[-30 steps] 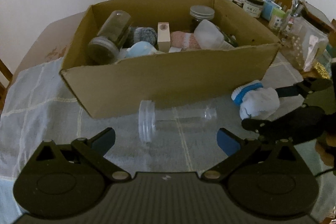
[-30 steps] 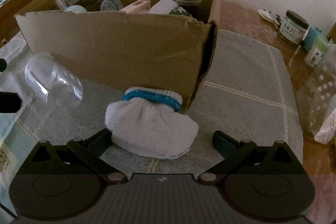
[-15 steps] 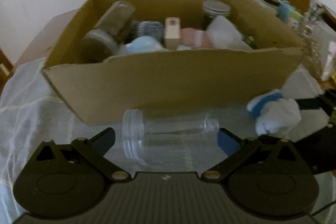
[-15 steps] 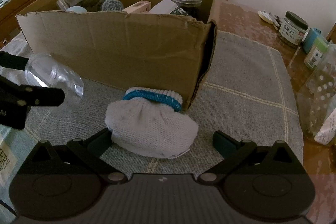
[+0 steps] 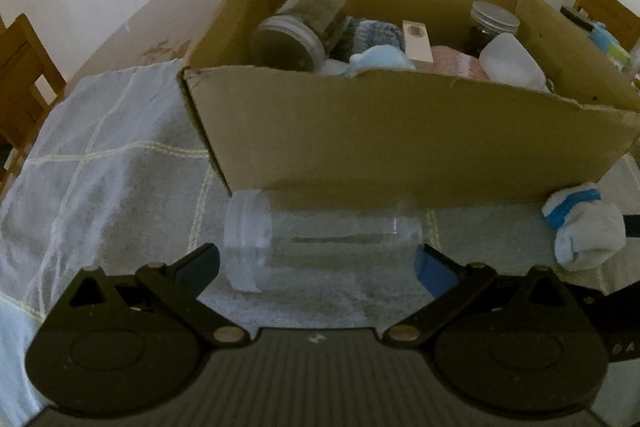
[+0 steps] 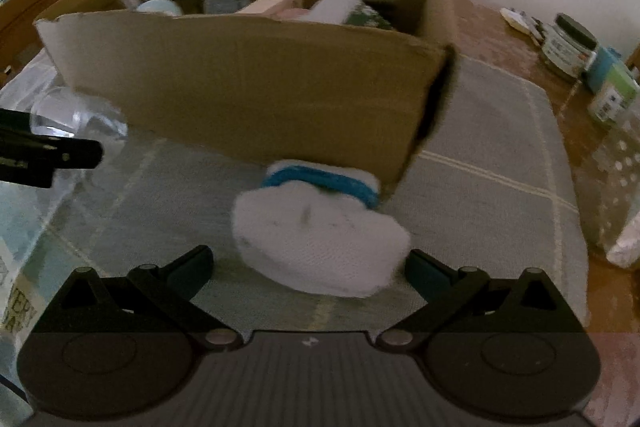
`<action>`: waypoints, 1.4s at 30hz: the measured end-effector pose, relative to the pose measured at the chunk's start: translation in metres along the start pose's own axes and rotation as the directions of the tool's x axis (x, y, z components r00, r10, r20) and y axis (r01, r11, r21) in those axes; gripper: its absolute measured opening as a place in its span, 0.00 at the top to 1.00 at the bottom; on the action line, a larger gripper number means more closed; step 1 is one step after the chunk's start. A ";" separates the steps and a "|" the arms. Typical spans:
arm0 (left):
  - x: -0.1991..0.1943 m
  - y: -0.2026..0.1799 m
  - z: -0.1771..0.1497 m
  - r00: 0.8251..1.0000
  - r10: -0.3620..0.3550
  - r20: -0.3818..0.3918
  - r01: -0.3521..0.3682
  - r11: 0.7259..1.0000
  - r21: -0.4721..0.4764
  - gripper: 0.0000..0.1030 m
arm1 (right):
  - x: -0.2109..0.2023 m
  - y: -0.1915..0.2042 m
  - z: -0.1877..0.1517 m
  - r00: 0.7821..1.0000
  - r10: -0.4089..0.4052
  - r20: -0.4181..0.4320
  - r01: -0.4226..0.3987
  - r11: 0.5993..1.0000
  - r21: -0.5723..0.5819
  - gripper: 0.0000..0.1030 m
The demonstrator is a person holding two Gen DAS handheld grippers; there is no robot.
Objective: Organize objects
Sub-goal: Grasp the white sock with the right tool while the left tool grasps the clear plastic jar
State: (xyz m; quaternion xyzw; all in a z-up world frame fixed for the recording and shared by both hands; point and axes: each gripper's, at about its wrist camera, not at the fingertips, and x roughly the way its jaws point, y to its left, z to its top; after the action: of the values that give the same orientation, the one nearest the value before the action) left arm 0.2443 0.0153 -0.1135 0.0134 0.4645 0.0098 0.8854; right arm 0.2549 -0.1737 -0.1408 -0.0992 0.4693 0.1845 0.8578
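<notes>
Cardboard box [image 5: 400, 143]: sits on the checked cloth [image 5: 108, 163] just behind both loose items, its front wall standing close against them; it is packed with jars, a wooden block and knitted bits.
Right-hand clutter: a dark-lidded jar [image 6: 568, 47] and small bottles on the bare tabletop, well apart from the sock.
Clear plastic jar [image 5: 320, 247]: lies on its side along the box front, lid end to the left.
Left gripper [image 5: 318, 263]: jaws spread wide, one finger at each end of the jar; contact unclear, nothing visibly clamped.
Rolled white sock [image 6: 320, 231]: blue-banded, by the box's front right corner.
Right gripper [image 6: 308, 267]: jaws wide apart around the sock, holding nothing.
</notes>
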 end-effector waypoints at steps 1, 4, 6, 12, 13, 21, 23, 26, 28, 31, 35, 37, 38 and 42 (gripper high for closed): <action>0.000 -0.001 0.000 1.000 -0.002 0.005 0.002 1.000 0.005 0.01 | 0.001 0.003 0.001 1.000 -0.001 -0.001 0.001 1.000 -0.005 0.00; -0.002 -0.004 0.003 1.000 -0.006 0.019 0.005 1.000 0.018 0.01 | 0.003 0.006 0.005 1.000 0.002 0.000 -0.002 1.000 -0.010 0.00; -0.003 -0.006 0.003 1.000 -0.002 0.025 0.002 1.000 0.027 0.01 | 0.003 0.005 0.006 1.000 0.009 0.002 -0.009 1.000 -0.004 0.00; 0.001 -0.006 0.008 1.000 -0.002 0.026 0.002 1.000 0.018 0.01 | 0.002 -0.005 0.006 1.000 -0.007 0.011 0.007 0.999 0.040 0.00; 0.002 -0.006 0.008 1.000 0.004 0.025 -0.005 1.000 0.017 0.01 | 0.003 -0.006 0.008 1.000 -0.005 0.012 0.005 0.999 0.053 0.00; 0.006 -0.007 0.011 1.000 0.011 0.016 -0.011 1.000 0.021 0.04 | 0.004 0.000 0.012 1.000 -0.010 0.007 0.009 0.995 0.095 0.00; 0.006 -0.007 0.012 1.000 0.016 0.016 -0.016 1.000 0.025 0.06 | 0.004 -0.001 0.015 1.000 -0.010 0.005 0.009 0.995 0.104 0.02; 0.006 -0.006 0.012 1.000 0.008 0.013 -0.008 1.000 0.017 0.07 | 0.002 -0.003 0.016 1.000 -0.020 0.004 0.019 0.993 0.117 0.08; 0.006 -0.006 0.012 1.000 0.006 0.009 -0.006 1.000 0.018 0.08 | 0.001 -0.005 0.017 1.000 -0.029 -0.001 0.029 0.992 0.120 0.14; 0.005 -0.007 0.012 1.000 0.005 0.008 -0.005 1.000 0.024 0.12 | 0.000 -0.005 0.018 0.999 -0.038 -0.006 0.038 0.993 0.111 0.18; 0.004 -0.005 0.012 1.000 0.001 0.007 -0.001 1.000 0.028 0.12 | -0.002 -0.006 0.018 0.999 -0.038 -0.011 0.039 0.993 0.108 0.21; 0.004 -0.005 0.011 1.000 0.000 0.006 0.000 1.000 0.028 0.12 | -0.001 -0.006 0.019 0.999 -0.037 -0.014 0.038 0.993 0.110 0.21; 0.004 -0.005 0.011 1.000 0.001 0.006 -0.001 1.000 0.030 0.12 | -0.001 -0.007 0.019 0.999 -0.037 -0.014 0.038 0.993 0.112 0.21; 0.002 -0.005 0.011 1.000 -0.003 0.002 0.003 0.999 0.032 0.12 | 0.000 -0.006 0.020 0.999 -0.041 -0.016 0.043 0.993 0.110 0.19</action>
State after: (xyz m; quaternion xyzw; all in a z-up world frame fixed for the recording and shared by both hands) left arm 0.2545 0.0104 -0.1091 0.0270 0.4639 0.0010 0.8855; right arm 0.2728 -0.1718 -0.1301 -0.0627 0.4826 0.1395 0.8624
